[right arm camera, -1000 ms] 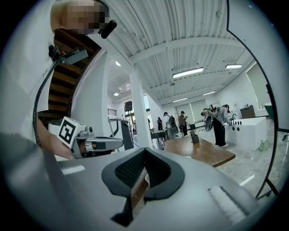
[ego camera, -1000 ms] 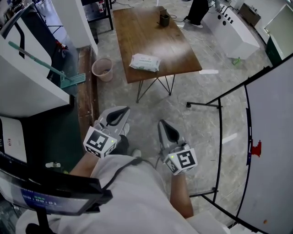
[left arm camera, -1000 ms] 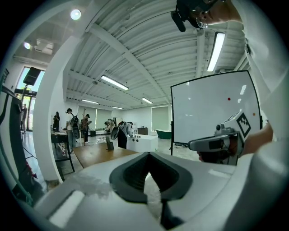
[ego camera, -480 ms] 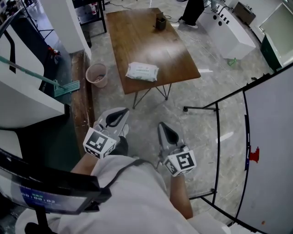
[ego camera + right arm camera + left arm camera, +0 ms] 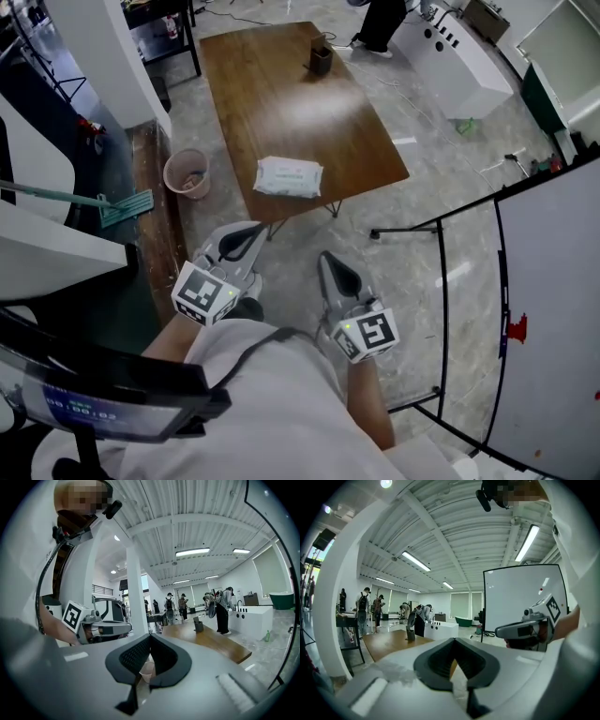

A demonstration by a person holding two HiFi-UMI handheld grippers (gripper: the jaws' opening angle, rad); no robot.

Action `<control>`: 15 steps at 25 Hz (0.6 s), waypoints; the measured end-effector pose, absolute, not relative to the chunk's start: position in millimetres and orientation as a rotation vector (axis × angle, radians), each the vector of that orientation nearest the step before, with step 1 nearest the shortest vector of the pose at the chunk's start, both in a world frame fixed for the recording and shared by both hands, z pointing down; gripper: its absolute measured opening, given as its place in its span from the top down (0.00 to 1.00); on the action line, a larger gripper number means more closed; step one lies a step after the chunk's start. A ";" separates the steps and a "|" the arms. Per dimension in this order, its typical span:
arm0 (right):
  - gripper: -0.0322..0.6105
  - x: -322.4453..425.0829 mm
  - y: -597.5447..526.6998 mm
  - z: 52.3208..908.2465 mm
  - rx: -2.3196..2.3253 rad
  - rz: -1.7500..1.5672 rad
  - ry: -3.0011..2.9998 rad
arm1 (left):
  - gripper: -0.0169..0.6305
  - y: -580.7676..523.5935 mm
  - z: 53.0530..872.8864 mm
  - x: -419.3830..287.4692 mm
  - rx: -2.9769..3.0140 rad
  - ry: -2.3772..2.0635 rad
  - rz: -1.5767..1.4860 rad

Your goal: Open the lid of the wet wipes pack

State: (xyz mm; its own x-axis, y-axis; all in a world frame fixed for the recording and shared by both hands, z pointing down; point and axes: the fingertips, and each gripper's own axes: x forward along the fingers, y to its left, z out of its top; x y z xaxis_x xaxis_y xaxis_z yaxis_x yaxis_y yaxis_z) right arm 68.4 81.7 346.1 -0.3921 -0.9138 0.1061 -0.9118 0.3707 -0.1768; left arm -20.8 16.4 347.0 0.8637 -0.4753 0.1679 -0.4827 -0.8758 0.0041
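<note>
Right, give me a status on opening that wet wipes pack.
Done: nothing yet. The wet wipes pack lies on the wooden table near its front edge, with nothing touching it; its lid is too small to judge. In hand: the left gripper and right gripper are both shut and empty, held over the floor short of the table. Left: reach the pack, steady it, lift the lid.

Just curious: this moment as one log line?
white wet wipes pack: untouched on brown wooden table | left gripper, right gripper: jaws shut, empty
</note>
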 end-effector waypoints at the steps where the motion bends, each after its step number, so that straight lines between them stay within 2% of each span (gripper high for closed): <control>1: 0.94 66.8 74.7 345.9 -1.734 -0.327 2.595 | 0.97 9.1 346.4 -21.2 2.986 -0.760 0.244; 15: 0.94 67.8 -21.2 368.0 -1.859 -0.384 2.548 | 0.97 -86.3 372.4 -23.7 2.969 -0.627 0.268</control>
State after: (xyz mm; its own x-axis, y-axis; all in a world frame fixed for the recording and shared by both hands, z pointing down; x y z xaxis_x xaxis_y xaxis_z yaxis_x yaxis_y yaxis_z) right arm 67.8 -21.2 368.0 -0.3147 -0.9338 0.1702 -0.9425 0.2860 -0.1730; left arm -23.7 -86.3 372.4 0.8999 -0.3920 0.1909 -0.4087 -0.9109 0.0564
